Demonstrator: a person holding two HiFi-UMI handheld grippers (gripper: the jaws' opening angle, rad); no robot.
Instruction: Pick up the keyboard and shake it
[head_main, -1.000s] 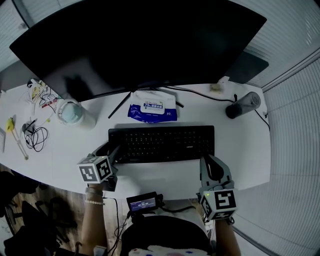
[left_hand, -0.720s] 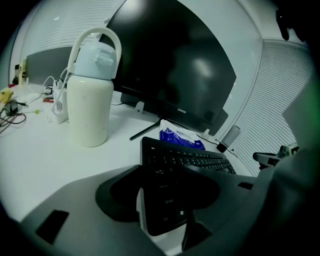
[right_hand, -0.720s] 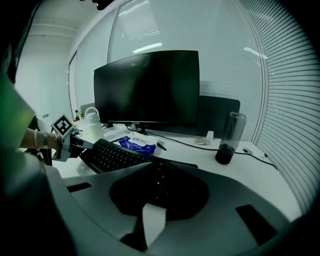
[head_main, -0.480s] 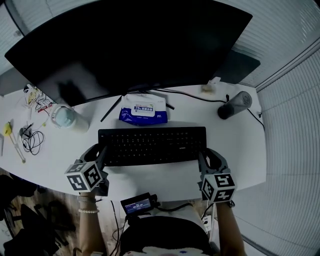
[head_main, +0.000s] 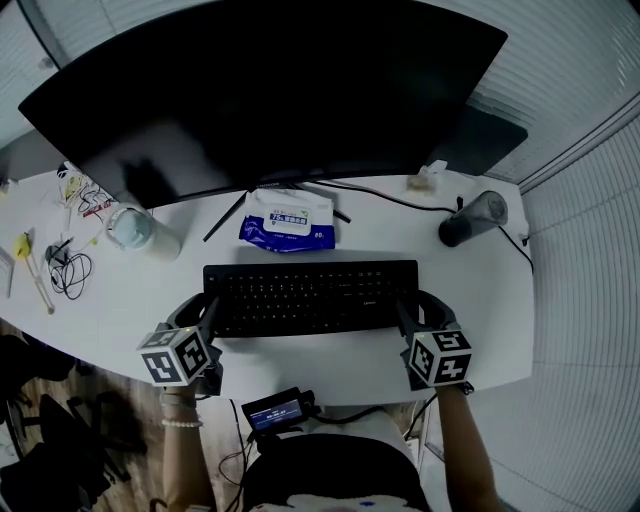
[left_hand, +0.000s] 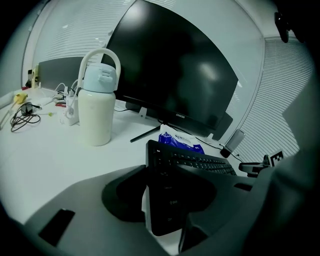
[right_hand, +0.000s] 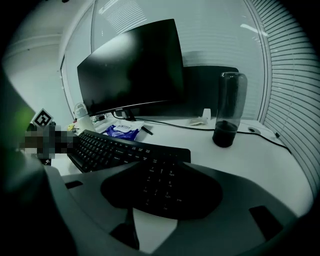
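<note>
The black keyboard (head_main: 310, 297) lies across the white desk (head_main: 330, 365) in front of the monitor. My left gripper (head_main: 207, 318) is at its left end. In the left gripper view the keyboard (left_hand: 165, 195) stands between the jaws of this gripper (left_hand: 160, 185), which have just been closing and look pressed on it. My right gripper (head_main: 408, 312) is at the right end. Its jaws have just been opening, and they straddle the number-pad end of the keyboard (right_hand: 125, 150) without pressing on it.
A big dark monitor (head_main: 270, 90) stands behind the keyboard, with a blue wipes pack (head_main: 288, 220) at its foot. A white bottle (head_main: 135, 228) and loose cables (head_main: 65, 270) are at the left. A dark tumbler (head_main: 472, 218) and its cord are at the right.
My right gripper has moved forward from the desk's front edge to the keyboard's right end and opened around it. The left gripper stays at the left end, its jaws narrower.
</note>
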